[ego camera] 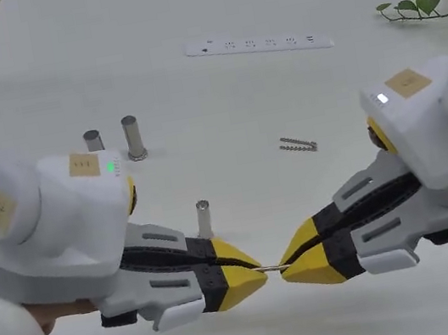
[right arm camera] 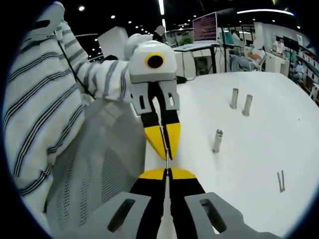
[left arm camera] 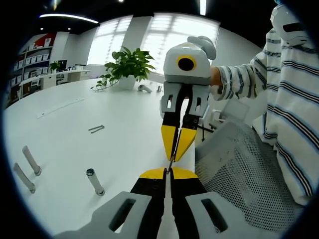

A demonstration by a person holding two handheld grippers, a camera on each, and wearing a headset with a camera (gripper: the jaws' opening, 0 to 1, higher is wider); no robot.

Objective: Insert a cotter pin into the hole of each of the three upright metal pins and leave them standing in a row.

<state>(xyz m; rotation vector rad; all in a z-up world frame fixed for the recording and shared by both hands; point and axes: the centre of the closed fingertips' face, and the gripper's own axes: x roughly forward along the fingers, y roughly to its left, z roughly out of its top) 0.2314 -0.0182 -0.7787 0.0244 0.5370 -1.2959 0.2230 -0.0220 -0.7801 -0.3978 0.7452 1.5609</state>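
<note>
The cotter pin (ego camera: 271, 270) is clamped horizontally by left gripper (ego camera: 255, 273) and right gripper (ego camera: 286, 267); the nearest upright pin (ego camera: 204, 217) is sited just behind the left.

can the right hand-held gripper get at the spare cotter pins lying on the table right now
Probably not yet: the right hand-held gripper is shut on a cotter pin that the left hand-held gripper also grips. Nothing stands between it and the spare cotter pins.

The scrawl on the yellow stickers (ego camera: 83, 164) is unreadable.
</note>
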